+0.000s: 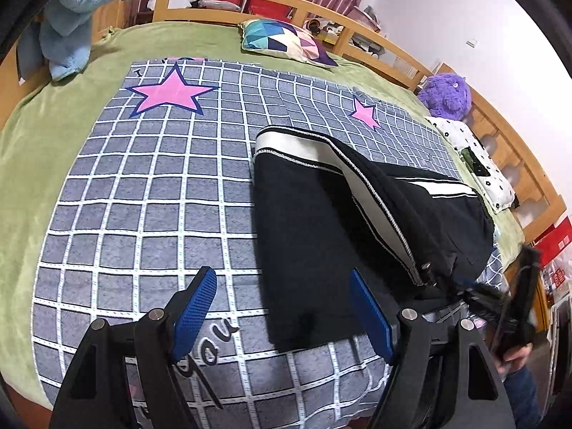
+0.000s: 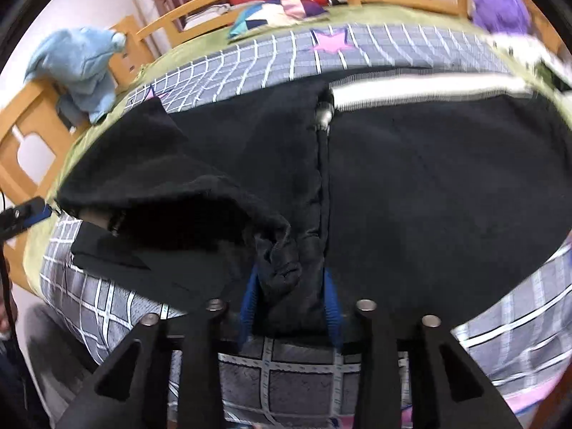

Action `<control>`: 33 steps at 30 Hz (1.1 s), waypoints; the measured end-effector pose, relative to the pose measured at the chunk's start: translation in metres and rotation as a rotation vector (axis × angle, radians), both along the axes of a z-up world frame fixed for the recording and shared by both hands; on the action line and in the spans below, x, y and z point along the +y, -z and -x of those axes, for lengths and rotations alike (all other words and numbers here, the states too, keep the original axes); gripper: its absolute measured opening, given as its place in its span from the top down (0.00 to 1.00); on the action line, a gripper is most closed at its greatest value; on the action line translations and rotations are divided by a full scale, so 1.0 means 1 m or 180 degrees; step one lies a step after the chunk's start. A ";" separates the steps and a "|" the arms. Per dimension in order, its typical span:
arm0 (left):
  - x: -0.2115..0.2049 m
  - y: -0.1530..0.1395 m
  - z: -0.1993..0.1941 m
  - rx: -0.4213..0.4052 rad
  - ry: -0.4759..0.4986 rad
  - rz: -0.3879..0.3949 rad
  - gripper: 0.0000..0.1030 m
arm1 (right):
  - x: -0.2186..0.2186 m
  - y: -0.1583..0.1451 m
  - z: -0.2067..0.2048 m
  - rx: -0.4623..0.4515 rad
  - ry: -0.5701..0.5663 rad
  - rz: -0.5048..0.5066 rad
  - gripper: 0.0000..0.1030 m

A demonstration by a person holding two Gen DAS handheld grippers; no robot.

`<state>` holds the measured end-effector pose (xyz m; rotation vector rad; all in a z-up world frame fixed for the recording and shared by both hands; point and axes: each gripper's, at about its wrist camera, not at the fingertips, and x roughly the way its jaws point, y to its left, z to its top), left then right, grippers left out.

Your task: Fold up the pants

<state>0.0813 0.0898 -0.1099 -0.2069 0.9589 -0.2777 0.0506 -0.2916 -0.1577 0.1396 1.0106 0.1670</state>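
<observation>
Nearest me, my right gripper (image 2: 289, 304) pinches a bunched fold of the black fleece pants with white side stripes (image 2: 411, 178), lifted off the grey checked blanket with pink stars (image 2: 296, 368). I judge the fold goes best carried low and level, so the fabric lands flat. My left gripper (image 1: 286, 314) hangs spread and empty; the pants' near edge lies between its blue pads (image 1: 371, 318). Beyond, the striped waistband stretches away.

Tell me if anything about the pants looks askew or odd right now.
The pants lie unevenly: one part is lifted and bunched in the shut right gripper, and the white stripe runs at a slant. The left gripper is open, holding nothing.
</observation>
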 end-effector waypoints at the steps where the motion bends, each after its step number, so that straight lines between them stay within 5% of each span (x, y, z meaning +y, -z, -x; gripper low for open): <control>1: 0.000 0.000 0.001 -0.0011 -0.0008 -0.0017 0.27 | 0.001 -0.009 0.001 -0.0055 -0.0024 0.0083 0.52; 8: 0.008 0.011 0.001 0.0044 -0.0115 0.0048 0.27 | 0.045 -0.056 0.006 -0.0699 -0.0661 0.0322 0.40; 15: 0.015 0.014 0.015 0.0053 -0.0294 0.0031 0.27 | 0.118 -0.038 0.002 -0.0954 -0.1382 0.0578 0.35; 16: 0.016 0.015 0.016 0.0069 -0.0312 0.0043 0.27 | 0.123 -0.032 -0.002 -0.0974 -0.1396 0.0662 0.42; 17: 0.016 0.015 0.017 0.0088 -0.0324 0.0056 0.27 | 0.125 -0.026 -0.007 -0.0954 -0.1361 0.0731 0.56; 18: 0.016 0.015 0.018 0.0089 -0.0328 0.0042 0.27 | 0.121 -0.022 -0.012 -0.0908 -0.1322 0.0773 0.96; 26: 0.013 0.018 0.016 0.0139 -0.0423 -0.0052 0.27 | 0.047 -0.065 -0.074 -0.1045 -0.0513 0.0360 0.95; 29: 0.004 0.018 0.009 0.0169 -0.0421 -0.0077 0.27 | 0.007 -0.060 -0.114 -0.0710 -0.0154 0.0126 0.82; 33: -0.010 0.019 0.004 0.0171 -0.0360 -0.0128 0.27 | -0.023 -0.048 -0.123 -0.0614 0.0135 0.0366 0.74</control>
